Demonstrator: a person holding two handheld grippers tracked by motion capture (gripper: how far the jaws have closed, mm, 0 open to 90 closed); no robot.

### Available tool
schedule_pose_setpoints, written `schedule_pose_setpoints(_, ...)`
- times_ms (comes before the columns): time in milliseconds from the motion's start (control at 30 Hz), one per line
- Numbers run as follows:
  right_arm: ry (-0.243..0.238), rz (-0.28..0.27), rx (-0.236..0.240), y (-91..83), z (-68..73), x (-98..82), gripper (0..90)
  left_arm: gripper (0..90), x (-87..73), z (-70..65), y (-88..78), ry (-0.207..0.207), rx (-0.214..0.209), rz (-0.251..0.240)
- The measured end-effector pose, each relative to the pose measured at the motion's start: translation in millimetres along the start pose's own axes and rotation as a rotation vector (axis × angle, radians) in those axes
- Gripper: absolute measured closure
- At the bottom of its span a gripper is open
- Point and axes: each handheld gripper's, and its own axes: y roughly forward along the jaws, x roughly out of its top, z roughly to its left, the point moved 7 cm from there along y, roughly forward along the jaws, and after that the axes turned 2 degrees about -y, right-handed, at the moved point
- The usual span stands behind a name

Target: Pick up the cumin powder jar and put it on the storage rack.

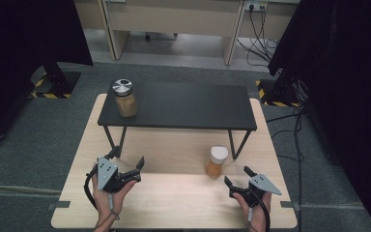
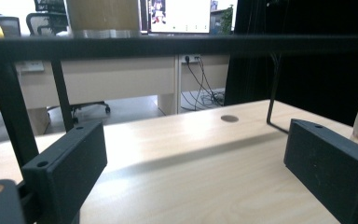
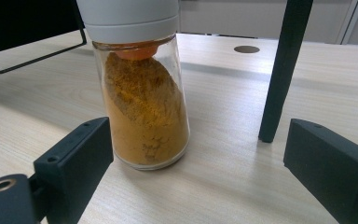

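Comparing views: right gripper view showed the jar's [image 3: 142, 93] orange powder heaped to one side; high view showed a second jar [image 1: 125, 98] on the shelf [image 1: 183, 108].
Jar: upright on the table [image 1: 174, 198], long axis vertical, white cap up, just ahead of the right gripper [image 1: 240, 180].
Right gripper: wide open, empty.
Left gripper [image 1: 125, 164]: wide open, empty.

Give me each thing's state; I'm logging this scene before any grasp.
Glass jar with white cap and orange powder: upright on the wooden table, capped, untouched.
Glass jar with silver metal lid: upright on the black shelf, closed.
Left gripper: open, empty.
Right gripper: open, empty.
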Motion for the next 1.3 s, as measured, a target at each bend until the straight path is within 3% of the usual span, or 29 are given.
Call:
schedule_pose_setpoints(300, -0.003, -0.001, 0.000, -0.1, 0.1, -0.1, 8.2, 4.5, -36.1, -8.7, -2.3, -0.025, 0.027, 0.039)
schedule_pose_setpoints(667, -0.011, 0.002, 0.000, 0.2, 0.6, 0.2, 8.2, 4.5, -46.9, -7.6, -2.7, -0.067, 0.052, 0.096)
schedule_pose_setpoints(1100, -0.013, 0.002, 0.001, 0.1, 0.8, 0.2, 8.2, 4.9, -59.5, -6.8, 0.5, -0.134, 0.040, 0.116)
schedule_pose_setpoints(1300, -0.016, 0.002, 0.001, 0.2, 1.2, 0.2, 8.2, 4.9, -60.6, -6.4, 0.4, -0.140, 0.046, 0.114)
